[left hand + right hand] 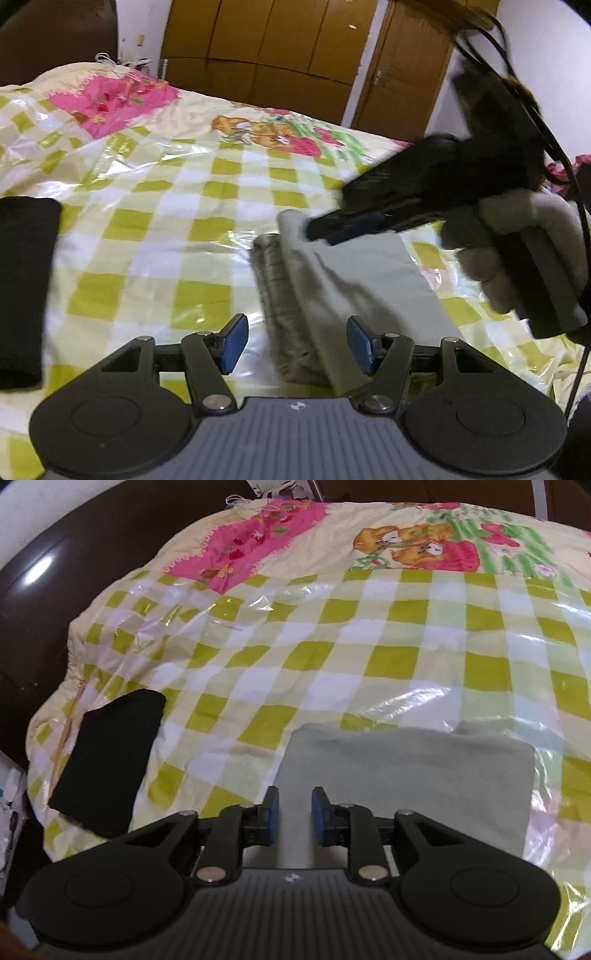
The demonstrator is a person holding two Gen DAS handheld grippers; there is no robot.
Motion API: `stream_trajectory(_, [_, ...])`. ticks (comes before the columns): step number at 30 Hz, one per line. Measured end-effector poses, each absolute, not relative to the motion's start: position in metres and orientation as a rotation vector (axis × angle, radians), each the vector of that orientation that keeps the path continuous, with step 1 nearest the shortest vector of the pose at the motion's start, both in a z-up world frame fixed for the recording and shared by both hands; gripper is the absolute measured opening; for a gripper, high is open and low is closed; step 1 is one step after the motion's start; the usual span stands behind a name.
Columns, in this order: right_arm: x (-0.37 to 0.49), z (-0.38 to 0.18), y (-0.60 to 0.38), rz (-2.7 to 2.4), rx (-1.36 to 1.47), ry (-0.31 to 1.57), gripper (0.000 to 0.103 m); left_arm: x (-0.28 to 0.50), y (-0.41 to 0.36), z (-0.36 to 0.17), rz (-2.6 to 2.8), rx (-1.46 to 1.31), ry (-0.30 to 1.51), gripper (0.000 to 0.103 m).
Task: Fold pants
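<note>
The grey pants (332, 288) lie folded into a thick rectangle on the checked bedspread (155, 221). My left gripper (297, 343) hovers over their near end, blue pads wide apart and pressing on nothing. My right gripper (325, 234), held by a gloved hand (517, 258), points down at the far corner of the pants. In the right wrist view the pants (406, 771) spread ahead and to the right. The right gripper (295, 816) stands over their left part with a narrow gap between its pads, and nothing is pinched there.
A folded black garment (22, 288) (110, 760) lies at the left edge of the bed. Clear plastic film covers the bedspread (369, 646). A brown wardrobe (277, 37) stands behind the bed, and a dark headboard (55, 572) lies to the left.
</note>
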State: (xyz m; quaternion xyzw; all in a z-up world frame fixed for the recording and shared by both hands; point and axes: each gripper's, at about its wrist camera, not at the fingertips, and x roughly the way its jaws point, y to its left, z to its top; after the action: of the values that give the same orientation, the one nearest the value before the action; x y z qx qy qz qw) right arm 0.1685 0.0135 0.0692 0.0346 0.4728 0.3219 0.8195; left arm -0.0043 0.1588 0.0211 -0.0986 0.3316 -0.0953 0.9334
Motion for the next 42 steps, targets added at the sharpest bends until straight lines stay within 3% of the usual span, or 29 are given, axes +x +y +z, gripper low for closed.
stream_trajectory(3, [0.168,0.064,0.036,0.672,-0.006,1.014,0.034,0.008,0.145,0.013,-0.21,-0.168,0.683,0.07])
stream_trajectory(5, [0.166,0.057,0.048,0.662,-0.077,1.013,0.033,0.015,0.138,0.009,-0.21,-0.147,0.699,0.07])
stream_trajectory(8, [0.165,0.049,0.055,0.603,-0.187,0.985,0.012,0.02,0.132,0.006,-0.205,-0.121,0.719,0.066])
stream_trajectory(9, [0.167,0.049,0.052,0.603,-0.178,0.992,0.005,0.019,0.132,0.005,-0.208,-0.119,0.717,0.058])
stream_trajectory(12, [0.17,0.055,0.037,0.611,-0.116,1.005,0.003,0.018,0.132,0.006,-0.224,-0.131,0.724,0.032])
stream_trajectory(13, [0.17,0.059,0.032,0.615,-0.094,1.002,0.003,0.017,0.133,0.009,-0.229,-0.142,0.717,0.031])
stream_trajectory(20, [0.172,0.083,0.035,0.659,-0.01,0.951,0.003,0.019,0.151,0.013,-0.183,-0.197,0.691,0.028])
stream_trajectory(29, [0.178,0.02,0.076,0.701,-0.062,1.018,0.006,0.027,0.157,-0.012,-0.134,-0.212,0.804,0.029])
stream_trajectory(32, [0.183,0.012,0.076,0.721,-0.017,1.041,0.012,0.027,0.155,-0.013,-0.135,-0.2,0.811,0.029])
stream_trajectory(42, [0.173,0.063,0.044,0.827,0.094,0.92,0.012,0.015,0.166,0.016,-0.093,-0.18,0.748,0.033])
